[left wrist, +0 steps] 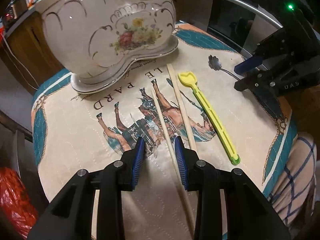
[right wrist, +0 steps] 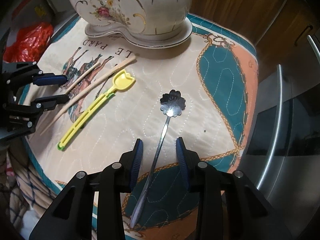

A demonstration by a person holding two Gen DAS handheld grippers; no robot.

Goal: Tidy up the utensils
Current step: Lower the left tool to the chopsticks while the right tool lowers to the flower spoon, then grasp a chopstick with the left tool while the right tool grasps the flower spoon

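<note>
A quilted cloth [left wrist: 84,132] printed with horses and the words "LE PARD" covers the table, with a floral porcelain holder [left wrist: 108,32] standing at its far side. At the left, the left gripper [left wrist: 160,140] points down with its jaws partly apart, one wooden chopstick [left wrist: 170,140] lying between them and the other chopstick [left wrist: 181,104] just beside the right pad. Next comes a yellow plastic spoon [left wrist: 208,112], then the flower-headed metal spoon [right wrist: 172,103], whose handle lies between the partly spread, untouching pads of the right gripper [right wrist: 159,141].
</note>
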